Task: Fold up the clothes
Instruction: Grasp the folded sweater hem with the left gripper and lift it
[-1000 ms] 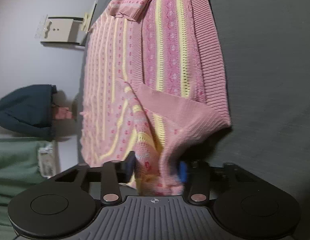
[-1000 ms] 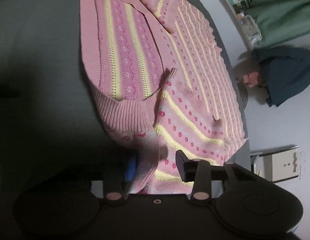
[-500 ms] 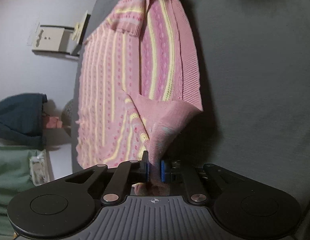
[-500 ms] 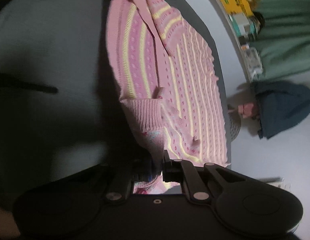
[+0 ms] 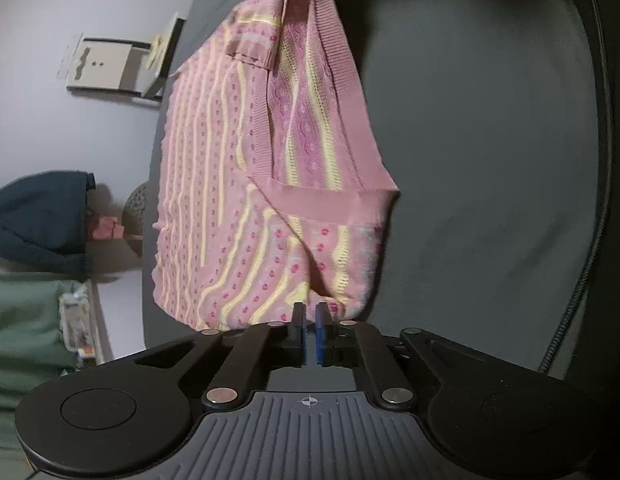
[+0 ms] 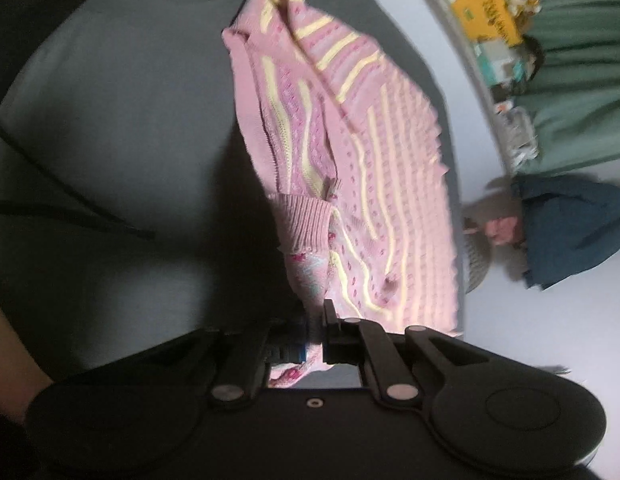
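The pink knitted sweater with yellow stripes (image 5: 237, 184) lies on the dark grey table (image 5: 490, 160), its near end lifted. The left gripper (image 5: 310, 320) and the right gripper (image 6: 316, 328) each pinch its near hem. Soft, light and stretchy, it will likely sag between grips; the ribbed corners seem the firmest places to hold.

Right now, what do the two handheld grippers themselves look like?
The left gripper is black plastic: two round side lobes, silver pivot pins, a ribbed grey top with a small white crosshair mark, and blue pads on its jaws. The right gripper has the same black frame and silver pins, its top plain black.
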Available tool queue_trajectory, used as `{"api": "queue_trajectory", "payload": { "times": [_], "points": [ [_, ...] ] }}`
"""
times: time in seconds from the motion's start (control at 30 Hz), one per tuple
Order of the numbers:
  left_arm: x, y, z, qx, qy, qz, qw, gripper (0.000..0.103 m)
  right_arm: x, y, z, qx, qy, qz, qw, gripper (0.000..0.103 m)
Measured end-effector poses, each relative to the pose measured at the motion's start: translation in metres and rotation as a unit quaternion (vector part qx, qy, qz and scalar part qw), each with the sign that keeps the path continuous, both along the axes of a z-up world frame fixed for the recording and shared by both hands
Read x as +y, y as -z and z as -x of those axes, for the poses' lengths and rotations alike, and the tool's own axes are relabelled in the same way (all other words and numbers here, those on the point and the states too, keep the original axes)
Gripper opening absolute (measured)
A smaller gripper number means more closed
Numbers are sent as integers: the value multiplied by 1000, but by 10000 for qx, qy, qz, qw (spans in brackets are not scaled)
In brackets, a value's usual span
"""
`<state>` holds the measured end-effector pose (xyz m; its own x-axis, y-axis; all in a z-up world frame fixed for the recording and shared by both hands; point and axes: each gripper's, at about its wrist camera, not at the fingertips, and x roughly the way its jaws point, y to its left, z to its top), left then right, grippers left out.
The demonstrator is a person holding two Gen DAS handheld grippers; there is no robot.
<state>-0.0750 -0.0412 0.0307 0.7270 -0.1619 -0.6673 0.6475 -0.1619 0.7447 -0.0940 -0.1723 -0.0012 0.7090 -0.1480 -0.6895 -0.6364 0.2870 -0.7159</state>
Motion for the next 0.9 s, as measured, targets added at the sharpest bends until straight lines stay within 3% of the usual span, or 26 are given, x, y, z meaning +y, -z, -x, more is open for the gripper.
{"api": "queue_trajectory", "payload": {
  "times": [0.07, 0.1, 0.13, 0.2, 0.33, 0.5, 0.6, 0.77, 0.9],
  "points": [
    [0, 12, 0, -125, 100, -148, 9998, 48, 0, 10, -7, 174, 88, 47, 9998, 7],
    [0, 18, 0, -195, 133, -202, 9995, 86, 0, 14, -10, 249, 132, 74, 9996, 8],
    [0, 20, 2, -295, 186, -165, 9993, 103, 1, 17, -12, 285, 188, 51, 9994, 8],
    [-1, 22, 2, -389, 323, -22, 9987, 103, 1, 20, -14, 356, 317, -30, 9989, 12],
    [-10, 31, -6, -341, 307, -133, 9989, 103, 2, 25, -15, 385, 527, -189, 9977, 49],
    [-24, 53, -8, -623, 678, -619, 9938, 103, 8, 36, -12, 501, 575, -336, 9965, 51],
    [-33, 55, -13, -758, 710, -588, 9928, 103, 13, 42, -11, 377, 616, -396, 9966, 52],
    [-55, 51, -19, -722, 350, -94, 9967, 103, 24, 45, -11, 35, 624, -511, 9967, 54],
    [-48, 59, -19, -960, 616, -406, 9926, 103, 16, 51, -8, -115, 606, -120, 9980, 58]
  ]
}}
